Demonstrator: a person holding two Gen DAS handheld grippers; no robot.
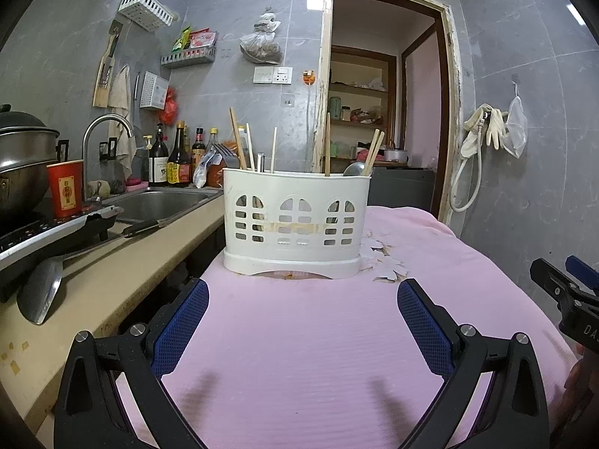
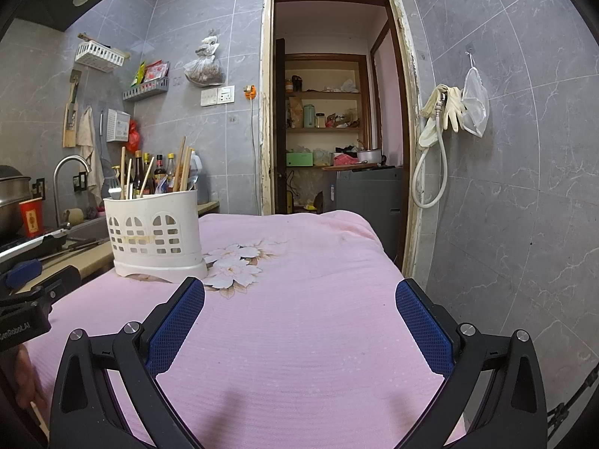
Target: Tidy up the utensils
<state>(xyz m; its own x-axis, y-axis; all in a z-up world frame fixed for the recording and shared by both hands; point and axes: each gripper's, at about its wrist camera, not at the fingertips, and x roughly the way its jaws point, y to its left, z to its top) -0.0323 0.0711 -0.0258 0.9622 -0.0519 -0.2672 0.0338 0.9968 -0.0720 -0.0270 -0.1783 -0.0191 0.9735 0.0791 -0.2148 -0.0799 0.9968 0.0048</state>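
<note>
A white plastic utensil holder stands on a table with a pink cloth. It holds several wooden chopsticks, a fork and a metal spoon. It also shows in the right wrist view, at the left. My left gripper is open and empty, low over the cloth in front of the holder. My right gripper is open and empty over the cloth, to the right of the holder. Its side shows in the left wrist view.
A kitchen counter runs along the left with a sink, a stove, a pot, a red cup, a metal spatula and sauce bottles. A doorway lies behind the table.
</note>
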